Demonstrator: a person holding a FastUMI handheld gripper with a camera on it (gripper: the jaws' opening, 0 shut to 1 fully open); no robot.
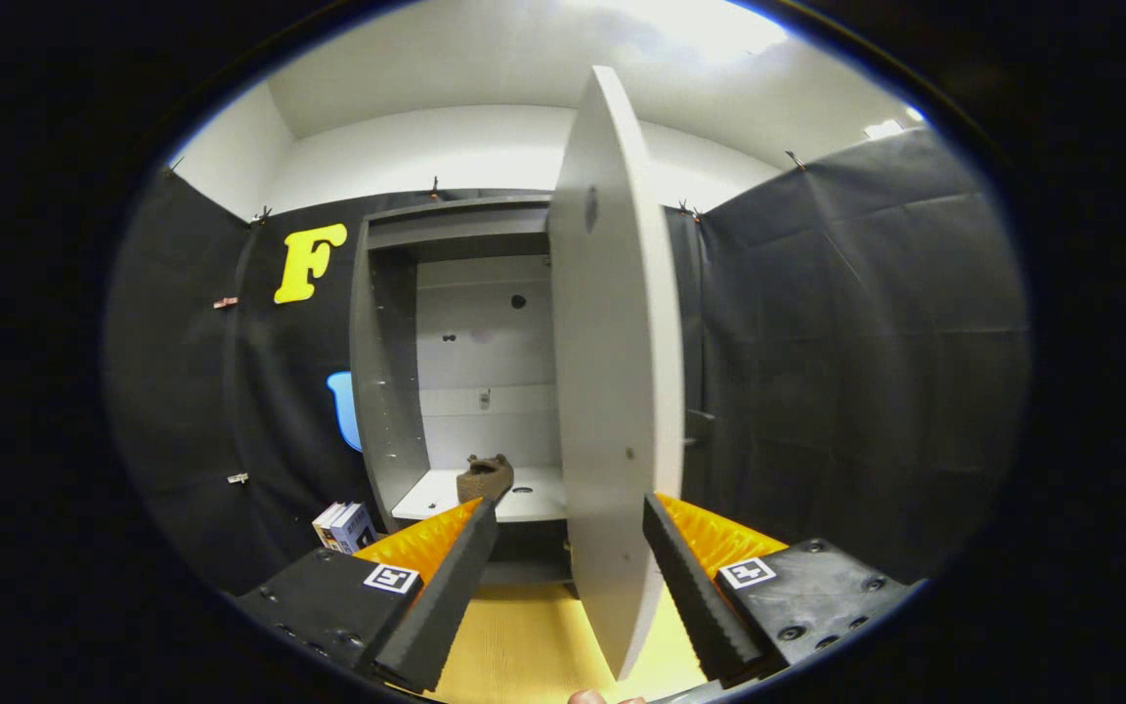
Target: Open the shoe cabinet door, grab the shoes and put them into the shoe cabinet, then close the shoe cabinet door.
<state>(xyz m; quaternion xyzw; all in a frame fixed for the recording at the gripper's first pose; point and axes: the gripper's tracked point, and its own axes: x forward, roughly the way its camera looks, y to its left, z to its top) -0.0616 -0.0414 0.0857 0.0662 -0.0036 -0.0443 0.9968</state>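
My claw (568, 528): fingers spread wide, straddling edge of tall grey panel door (617, 372), not gripping it. Grey open-fronted shoe cabinet (387, 372) behind door; brown shoe (485, 478) on its white shelf (426, 499). Small boxes (344, 526) left of cabinet.

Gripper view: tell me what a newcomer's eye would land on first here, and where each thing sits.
The open cabinet door stands edge-on, reaching down between the fingers of the open gripper, which touch nothing. Beyond the fingers, the open shoe cabinet shows pale shelves, with one brown shoe resting on the lower shelf just past the left finger. A small box sits on the floor beside the cabinet's left wall.
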